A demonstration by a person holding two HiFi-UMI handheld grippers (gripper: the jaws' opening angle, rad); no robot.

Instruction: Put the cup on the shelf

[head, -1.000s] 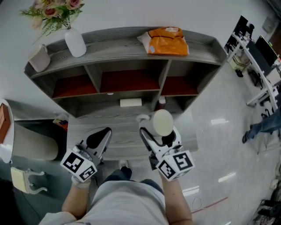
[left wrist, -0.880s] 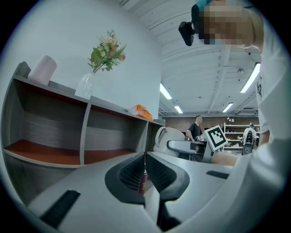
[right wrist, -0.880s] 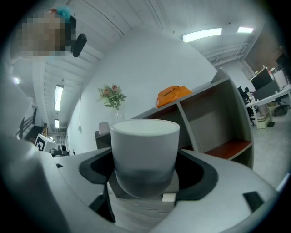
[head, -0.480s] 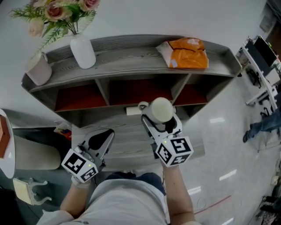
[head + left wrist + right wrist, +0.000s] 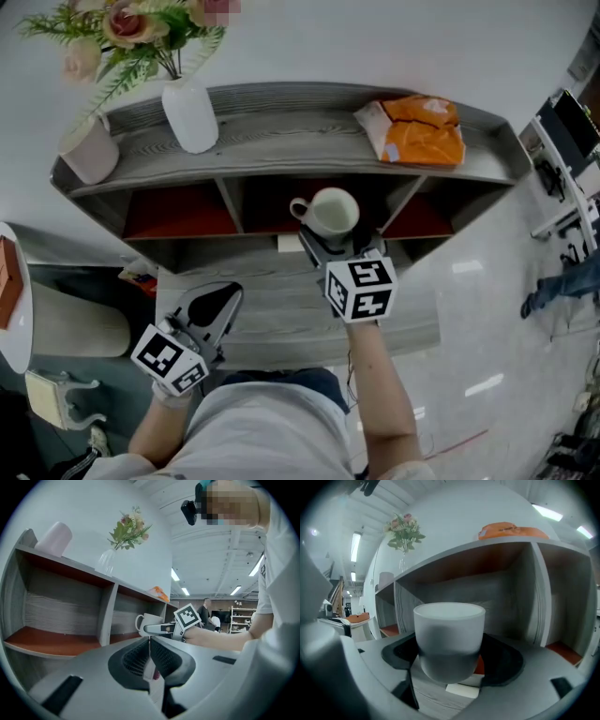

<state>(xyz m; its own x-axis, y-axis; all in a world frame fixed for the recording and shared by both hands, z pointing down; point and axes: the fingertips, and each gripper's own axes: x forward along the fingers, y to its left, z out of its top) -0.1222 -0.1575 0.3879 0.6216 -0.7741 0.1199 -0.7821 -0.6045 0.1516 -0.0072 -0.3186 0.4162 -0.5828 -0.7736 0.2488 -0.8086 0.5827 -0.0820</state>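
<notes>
Jaws of right gripper (image 5: 330, 246) clamped on white cup (image 5: 449, 637), upright, handle leftward, at the mouth of the middle compartment of the shelf (image 5: 281, 122); jaws of left gripper (image 5: 150, 644) pressed together, empty, nearer the person; vase (image 5: 190, 117) and orange bag (image 5: 419, 131) on top board.

Smooth matt white ceramic cup (image 5: 333, 211). Grey wood-grain shelf unit (image 5: 281, 122), matt, red-brown inner boards. Crinkly orange plastic bag (image 5: 417, 131). Glossy pale floor (image 5: 469, 291), reflects lights.
</notes>
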